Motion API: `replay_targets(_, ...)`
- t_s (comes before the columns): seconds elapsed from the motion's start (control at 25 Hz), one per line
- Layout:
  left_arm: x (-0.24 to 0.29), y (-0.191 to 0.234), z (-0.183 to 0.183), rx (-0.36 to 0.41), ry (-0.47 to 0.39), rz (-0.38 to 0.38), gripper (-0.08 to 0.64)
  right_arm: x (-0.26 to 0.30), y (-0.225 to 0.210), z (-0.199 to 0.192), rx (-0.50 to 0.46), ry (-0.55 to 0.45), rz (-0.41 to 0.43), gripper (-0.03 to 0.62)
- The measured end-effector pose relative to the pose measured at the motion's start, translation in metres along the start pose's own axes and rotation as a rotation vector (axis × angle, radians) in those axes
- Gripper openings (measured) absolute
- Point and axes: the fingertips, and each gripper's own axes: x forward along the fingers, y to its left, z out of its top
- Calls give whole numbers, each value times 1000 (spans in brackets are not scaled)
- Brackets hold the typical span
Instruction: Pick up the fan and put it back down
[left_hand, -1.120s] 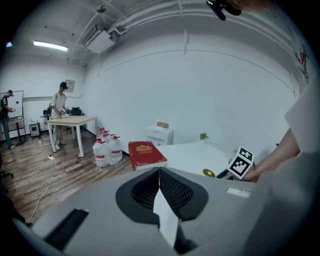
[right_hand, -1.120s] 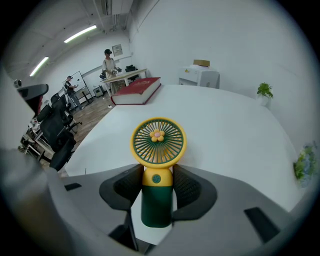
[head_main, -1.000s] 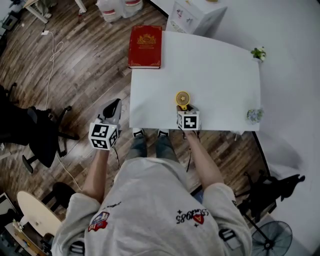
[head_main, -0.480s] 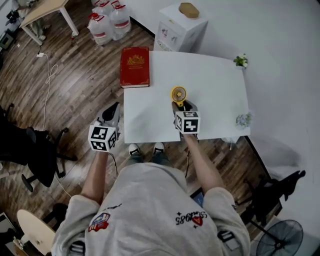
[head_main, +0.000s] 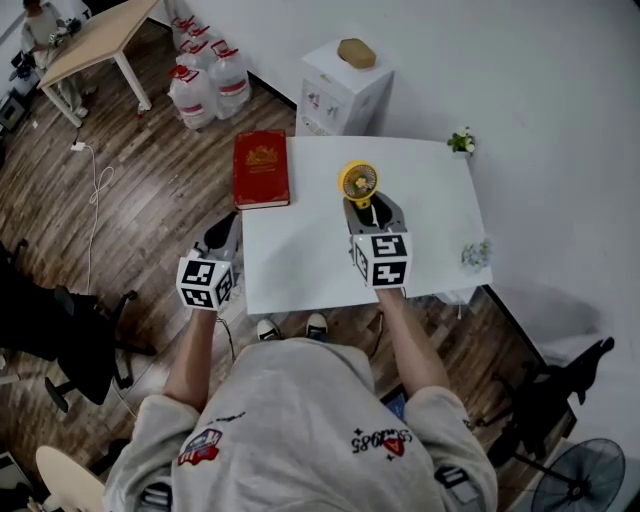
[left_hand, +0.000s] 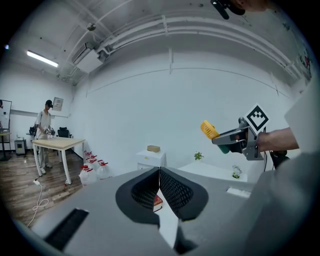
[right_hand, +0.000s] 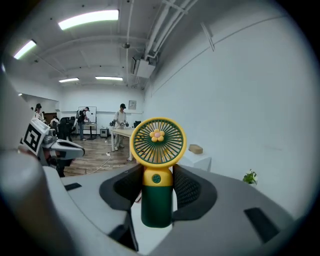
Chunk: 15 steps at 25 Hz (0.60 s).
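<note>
Change: fan (head_main: 358, 183) now up off table (head_main: 430, 240) — a second ago it stood there. right gripper (head_main: 366, 208) clamps green handle, head upright. left gripper (head_main: 222, 232) closed, empty, beside table edge. Pick-up done — set-down remains.

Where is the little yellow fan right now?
In the head view, the fan is held upright in the right gripper, above the white table, just right of the red book.
</note>
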Motion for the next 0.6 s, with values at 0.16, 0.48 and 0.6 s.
replay_targets(0.16, 1, -1, 7, 3, -10, -3, 5, -11, 3, 32, -35, -75, 1, 184)
replay_targets(0.48, -4, 8, 8, -1, -10, 6, 5, -7, 8, 27, -58, -65, -3, 184)
replay_targets(0.6, -7, 11, 4, -6, -5, 9, 5, -6, 10, 24, -59, -64, -3, 184)
